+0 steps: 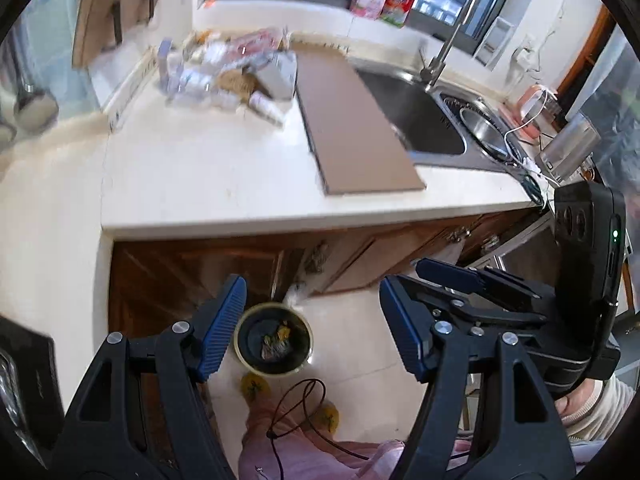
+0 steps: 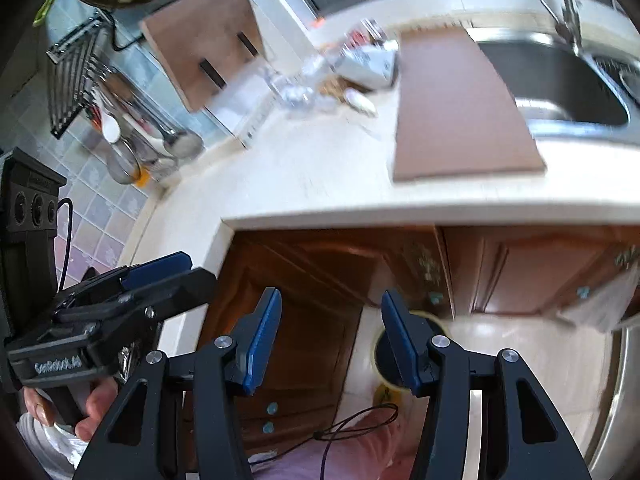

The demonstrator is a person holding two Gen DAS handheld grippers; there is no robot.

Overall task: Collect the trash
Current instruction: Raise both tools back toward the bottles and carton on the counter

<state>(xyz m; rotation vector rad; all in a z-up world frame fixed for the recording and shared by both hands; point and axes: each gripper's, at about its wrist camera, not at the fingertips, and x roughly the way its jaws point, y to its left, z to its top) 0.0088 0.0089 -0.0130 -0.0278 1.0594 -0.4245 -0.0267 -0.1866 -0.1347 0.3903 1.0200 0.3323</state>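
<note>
Hovering: left gripper (image 1: pixel 312 328) open over bin (image 1: pixel 274 340) | label "GenRobot.AI"

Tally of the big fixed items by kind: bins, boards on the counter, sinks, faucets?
Round yellow-rimmed trash bin on the floor: 1
Flat brown board on the white counter: 1
Stainless steel sink basin: 1
Tall metal faucet: 1
Total: 4

Tabletop (image 1: pixel 208 184) – cream; board (image 1: pixel 352 120) ahead of left claw (image 1: pixel 312 330) – brown; claw pads (image 1: pixel 222 328) – ribbed blue.
</note>
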